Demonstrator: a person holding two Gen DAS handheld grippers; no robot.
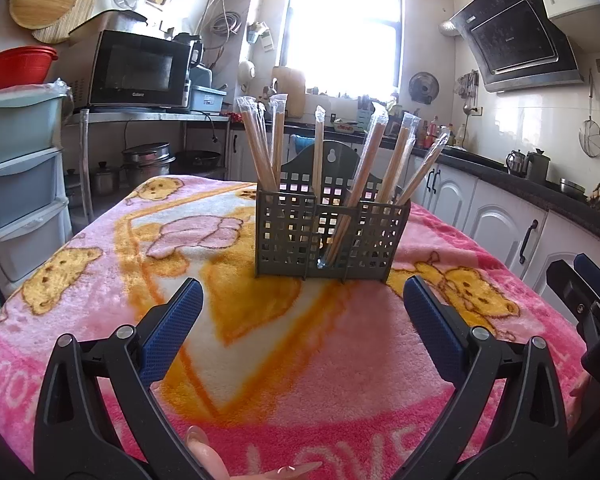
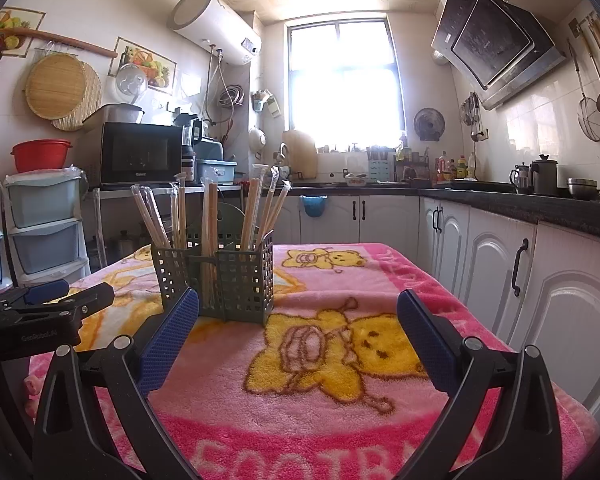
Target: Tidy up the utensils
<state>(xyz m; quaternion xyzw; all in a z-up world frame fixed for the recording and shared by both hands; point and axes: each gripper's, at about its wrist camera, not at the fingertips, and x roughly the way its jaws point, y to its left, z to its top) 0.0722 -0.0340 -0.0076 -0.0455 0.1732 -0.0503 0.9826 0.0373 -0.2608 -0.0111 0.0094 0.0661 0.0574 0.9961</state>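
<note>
A grey-green perforated utensil holder stands on a pink cartoon-bear blanket. Several plastic-wrapped chopstick pairs stand in its compartments and lean outward. My left gripper is open and empty, just in front of the holder. In the right wrist view the holder sits ahead to the left with the chopsticks in it. My right gripper is open and empty, to the right of the holder. The left gripper shows at that view's left edge, and the right gripper at the left view's right edge.
White cabinets with a dark counter run along the right of the table. Plastic drawers and a microwave stand at the left. A bright window is at the back. Fingertips show at the bottom edge.
</note>
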